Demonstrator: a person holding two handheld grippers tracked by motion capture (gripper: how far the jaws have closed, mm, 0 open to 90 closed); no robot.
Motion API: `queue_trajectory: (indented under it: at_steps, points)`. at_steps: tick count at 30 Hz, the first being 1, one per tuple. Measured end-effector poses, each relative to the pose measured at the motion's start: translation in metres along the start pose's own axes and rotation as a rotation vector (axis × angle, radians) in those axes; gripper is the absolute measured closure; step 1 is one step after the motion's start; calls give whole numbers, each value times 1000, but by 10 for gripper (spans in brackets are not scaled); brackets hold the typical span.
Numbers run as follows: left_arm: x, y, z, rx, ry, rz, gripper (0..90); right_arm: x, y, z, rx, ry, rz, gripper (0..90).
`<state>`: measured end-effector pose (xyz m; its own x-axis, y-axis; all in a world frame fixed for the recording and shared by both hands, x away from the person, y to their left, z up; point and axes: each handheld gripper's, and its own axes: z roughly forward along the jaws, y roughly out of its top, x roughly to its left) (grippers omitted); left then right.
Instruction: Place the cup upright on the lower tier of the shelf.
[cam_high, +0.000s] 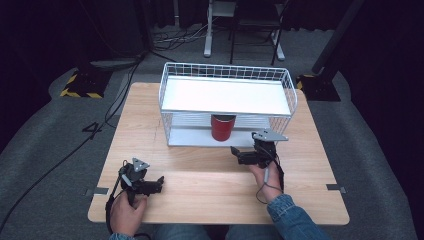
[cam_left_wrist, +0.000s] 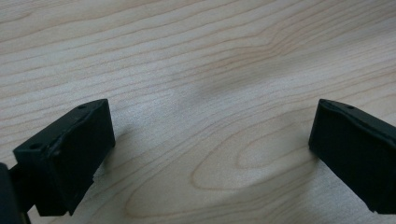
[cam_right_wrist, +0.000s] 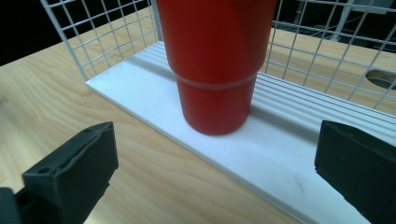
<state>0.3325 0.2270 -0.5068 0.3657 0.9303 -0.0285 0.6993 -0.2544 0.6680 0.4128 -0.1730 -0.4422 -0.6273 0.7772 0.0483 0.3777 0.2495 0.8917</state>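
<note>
A red cup (cam_high: 222, 127) stands upright on the lower white shelf (cam_high: 190, 136) of a white wire rack (cam_high: 226, 75) at the middle of the table. In the right gripper view the red cup (cam_right_wrist: 215, 60) rises just beyond the open jaws, near the front edge of the lower shelf (cam_right_wrist: 261, 154). My right gripper (cam_high: 239, 154) is open just in front of the rack, a little right of the cup and apart from it. My left gripper (cam_high: 159, 183) is open low over the bare wood near the table's front left; the left gripper (cam_left_wrist: 210, 140) has nothing between its jaws.
The wooden table (cam_high: 210, 190) is bare in front of the rack. The rack's upper white shelf (cam_high: 225, 95) overhangs the cup. Beyond the table lie a grey carpet, cables (cam_high: 115, 100) and chair and stand legs (cam_high: 207, 47).
</note>
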Motion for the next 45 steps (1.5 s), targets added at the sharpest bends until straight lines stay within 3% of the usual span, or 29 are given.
queue_trajectory:
  at_steps: [12, 18, 25, 27, 30, 33, 39, 45]
  points:
    - [0, 0, 0, -1, 0, 2, 4, -20, -2, -51, 14, 11, 1, 0]
    - [0, 0, 0, -1, 0, 1, 4, -28, -6, -67, 21, 13, 3, 0]
    - [0, 0, 0, 2, 2, 0, 3, -41, -16, -93, 51, -35, -15, 27]
    - [0, 0, 0, 1, 1, -1, 3, -44, -19, -96, 74, -35, -28, 93]
    - [0, 0, 0, 2, 3, -2, 3, -48, -24, -102, 100, -51, -35, 104]
    - [0, 0, 0, 2, 2, -3, 3, -56, -33, -109, 124, -56, 3, 104]
    - [0, 0, 0, 2, 3, -3, 4, -66, -46, -116, 154, -78, 23, 103]
    - [0, 0, 0, 1, 3, -4, 3, -80, -70, -119, 220, -98, 47, 103]
